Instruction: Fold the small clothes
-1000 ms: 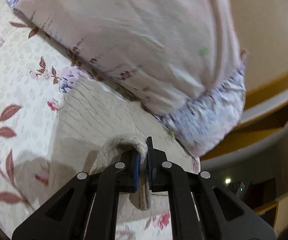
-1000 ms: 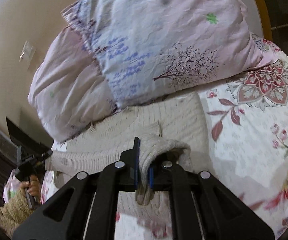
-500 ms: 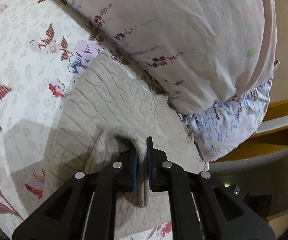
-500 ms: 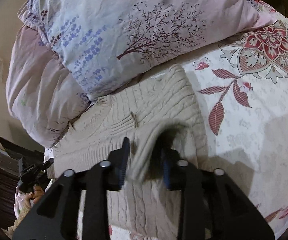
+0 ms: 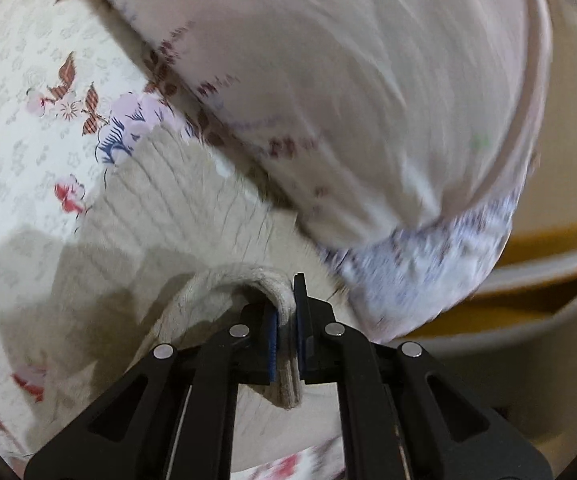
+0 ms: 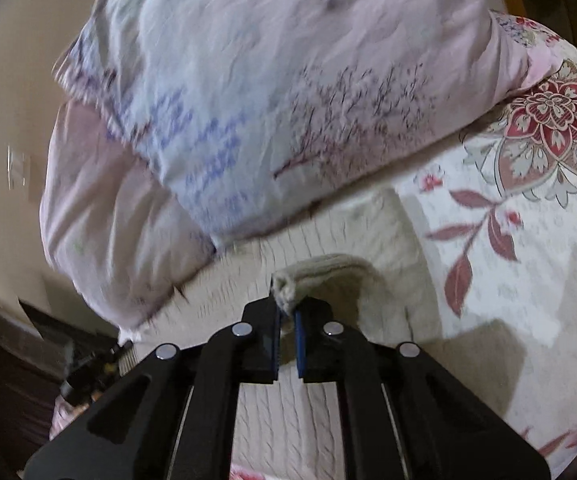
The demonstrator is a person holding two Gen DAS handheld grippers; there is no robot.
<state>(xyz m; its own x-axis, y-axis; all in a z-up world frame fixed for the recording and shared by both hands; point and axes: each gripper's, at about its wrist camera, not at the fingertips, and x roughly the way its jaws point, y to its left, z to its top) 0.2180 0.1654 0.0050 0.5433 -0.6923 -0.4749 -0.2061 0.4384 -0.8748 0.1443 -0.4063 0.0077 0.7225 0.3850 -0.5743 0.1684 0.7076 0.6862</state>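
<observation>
- A floral bedspread [image 5: 16, 152] covers the bed, cream with red leaves and small flowers; in the right wrist view it shows a large red medallion [image 6: 552, 108].
- Two big pillows lie at the head of the bed. The pale pink pillow [image 5: 348, 92] fills the upper part of the left wrist view. A pillow printed with blue sprigs and a dark tree [image 6: 288, 92] lies on top of it in the right wrist view.
- A beige knit sweater [image 5: 160, 216] lies spread on the bedspread, its far edge tucked against the pillows.
- A wooden headboard [image 5: 548, 240] shows behind the pillows at the right of the left wrist view.
- The left gripper [image 5: 286, 320] has its jaws clamped on a raised fold of the sweater, a thick edge hanging down between the blue pads.
- The right gripper [image 6: 287, 320] has its jaws pinched on another lifted fold of the sweater [image 6: 328, 272], which arches up off the knit below.
</observation>
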